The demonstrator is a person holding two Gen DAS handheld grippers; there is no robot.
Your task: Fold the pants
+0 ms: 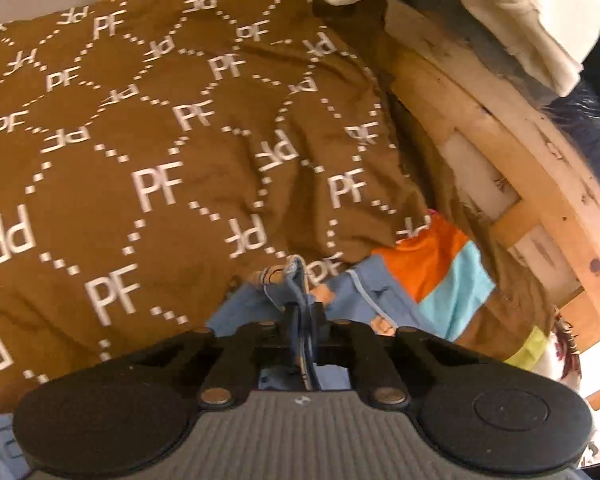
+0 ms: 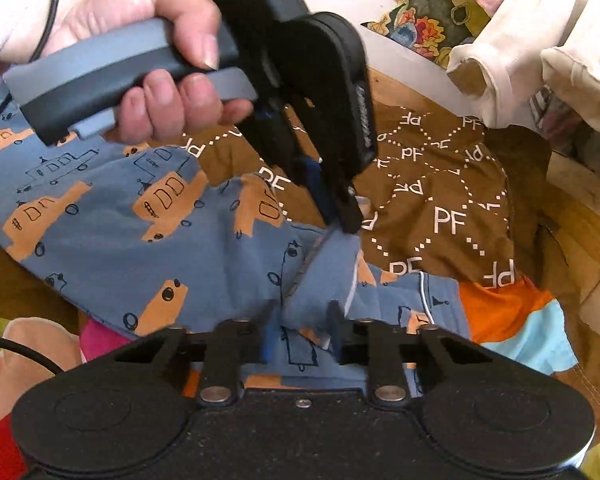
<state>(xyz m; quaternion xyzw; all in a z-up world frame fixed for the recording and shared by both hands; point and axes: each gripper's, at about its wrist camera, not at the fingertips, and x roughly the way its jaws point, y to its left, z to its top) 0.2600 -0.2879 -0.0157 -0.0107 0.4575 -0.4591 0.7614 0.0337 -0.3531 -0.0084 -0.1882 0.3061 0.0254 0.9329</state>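
The pants [image 2: 100,220] are blue with orange vehicle prints and lie spread over a brown cloth. My right gripper [image 2: 302,330] sits low in the right wrist view, shut on a raised fold of the pants that fills the gap between its fingers. Just beyond it, a hand [image 2: 160,40] holds my left gripper [image 2: 342,220], which points down and pinches the same blue edge. In the left wrist view, my left gripper [image 1: 303,314] is shut on a thin strip of the pants [image 1: 364,300] that stands up between its fingers.
A brown cloth printed with white letters [image 1: 160,140] covers the surface under the pants. An orange and light-blue cloth [image 2: 500,308] lies to the right. Cream garments [image 2: 540,60] hang over a wooden frame [image 1: 500,152] at the far right.
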